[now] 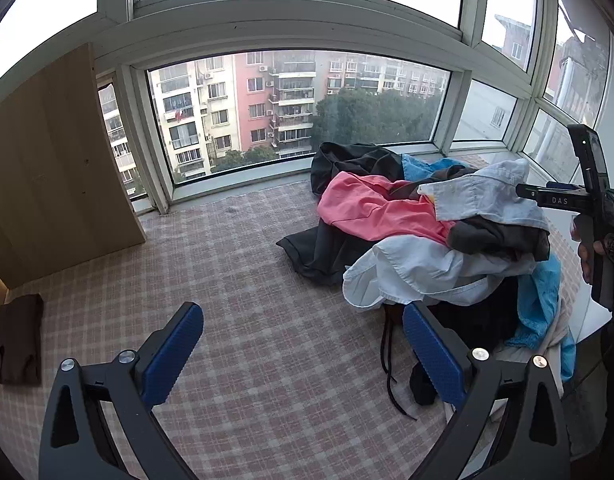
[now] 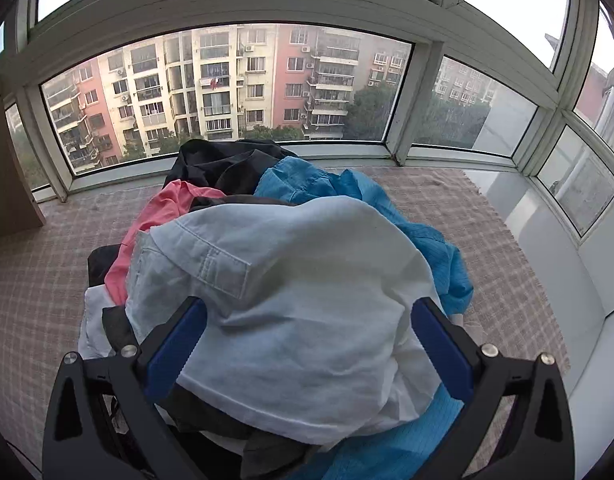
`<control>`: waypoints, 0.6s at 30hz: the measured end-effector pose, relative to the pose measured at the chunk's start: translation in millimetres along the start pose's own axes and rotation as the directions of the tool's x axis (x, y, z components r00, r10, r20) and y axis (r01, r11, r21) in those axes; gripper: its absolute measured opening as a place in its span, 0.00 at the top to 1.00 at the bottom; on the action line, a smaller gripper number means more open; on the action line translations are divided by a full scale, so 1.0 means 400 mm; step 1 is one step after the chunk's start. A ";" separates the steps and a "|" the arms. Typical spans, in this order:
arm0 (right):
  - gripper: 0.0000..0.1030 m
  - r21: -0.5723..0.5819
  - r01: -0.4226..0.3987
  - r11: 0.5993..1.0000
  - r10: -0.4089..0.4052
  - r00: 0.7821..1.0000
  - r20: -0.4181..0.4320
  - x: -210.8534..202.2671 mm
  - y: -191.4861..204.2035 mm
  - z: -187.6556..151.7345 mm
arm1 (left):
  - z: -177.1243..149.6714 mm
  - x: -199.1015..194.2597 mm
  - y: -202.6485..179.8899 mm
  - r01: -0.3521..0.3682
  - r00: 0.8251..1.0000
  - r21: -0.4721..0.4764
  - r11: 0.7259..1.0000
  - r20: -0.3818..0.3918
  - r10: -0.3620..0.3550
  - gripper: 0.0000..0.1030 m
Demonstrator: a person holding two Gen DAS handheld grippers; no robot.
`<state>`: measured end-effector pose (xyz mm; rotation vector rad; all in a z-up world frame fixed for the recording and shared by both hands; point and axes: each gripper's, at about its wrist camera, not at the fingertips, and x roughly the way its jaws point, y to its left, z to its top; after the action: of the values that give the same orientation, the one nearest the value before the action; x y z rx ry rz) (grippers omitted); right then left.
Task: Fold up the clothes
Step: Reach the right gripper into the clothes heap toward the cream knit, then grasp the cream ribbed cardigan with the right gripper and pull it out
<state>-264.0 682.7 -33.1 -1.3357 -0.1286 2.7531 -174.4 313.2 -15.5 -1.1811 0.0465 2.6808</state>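
Crowning rumpled clothes point(image 2: 227, 184), pale shirt point(image 2: 291, 312) (woven, pocketed).

This is a room in a high-rise flat, a home. A glazed bay window point(image 2: 227, 92) with white frames wraps around the space and looks out on residential apartment blocks point(image 1: 243, 108) and treetops below. A checked pink cloth point(image 1: 235, 280) covers the surface by the window, with a heap of everyday clothes point(image 2: 291, 280) on it and a light wooden cabinet point(image 1: 55, 160) standing to the left
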 end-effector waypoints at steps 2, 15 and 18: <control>0.20 0.004 -0.054 0.999 0.054 0.999 0.009 0.000 -0.002 -0.013 | -0.003 -0.003 0.005 -0.001 1.000 -0.003 1.000 0.001 0.001 0.02; 0.97 0.150 -0.098 0.984 0.074 0.985 0.158 -0.131 -0.115 -0.031 | -0.021 0.005 0.005 0.008 1.000 0.018 1.000 -0.015 -0.008 0.02; 0.97 0.203 -0.020 0.979 -0.020 0.981 0.192 -0.181 -0.184 -0.025 | -0.023 0.003 0.016 0.005 1.000 0.012 1.000 -0.013 -0.005 0.02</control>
<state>-209.1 748.3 25.2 -1.0173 0.1402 2.7997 -169.6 306.3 -23.1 -1.1940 0.0614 2.6645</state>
